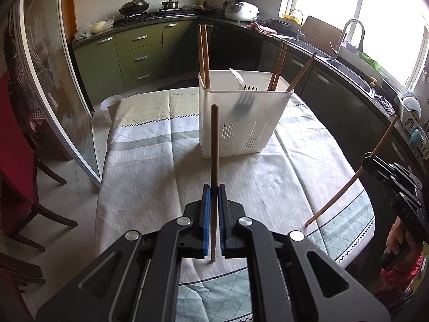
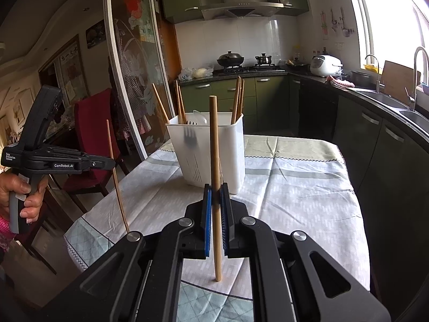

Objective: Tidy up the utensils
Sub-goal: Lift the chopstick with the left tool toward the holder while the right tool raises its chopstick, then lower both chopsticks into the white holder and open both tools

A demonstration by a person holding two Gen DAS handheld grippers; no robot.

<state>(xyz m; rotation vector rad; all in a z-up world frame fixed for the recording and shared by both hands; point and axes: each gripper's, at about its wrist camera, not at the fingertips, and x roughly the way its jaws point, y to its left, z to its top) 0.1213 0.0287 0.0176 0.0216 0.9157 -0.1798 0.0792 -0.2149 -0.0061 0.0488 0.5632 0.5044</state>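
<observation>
Each hand carries one chopstick above the cloth-covered table (image 1: pixel 150 177), short of the white utensil holder (image 1: pixel 241 123) that stands near the table's far end and already holds several chopsticks, a fork (image 1: pixel 245 99) and a white spoon. The darker chopstick (image 1: pixel 214 145) stands nearly upright in the left gripper (image 1: pixel 214 189), whose blue pads are pressed tight on its lower part, a short end hanging below. The lighter chopstick (image 2: pixel 214 166) is pinched the same way by the right gripper (image 2: pixel 216 190), almost vertical, gripped around its middle. To do this step well, I judge each stick should be carried over the holder's rim, kept upright so its lower end clears the wall, and aimed at a compartment that already has chopsticks rather than the one with the fork. Lowering one stick at a time would keep the two grippers from crowding each other above the narrow opening, and the pads should part only once the tip is well inside.
</observation>
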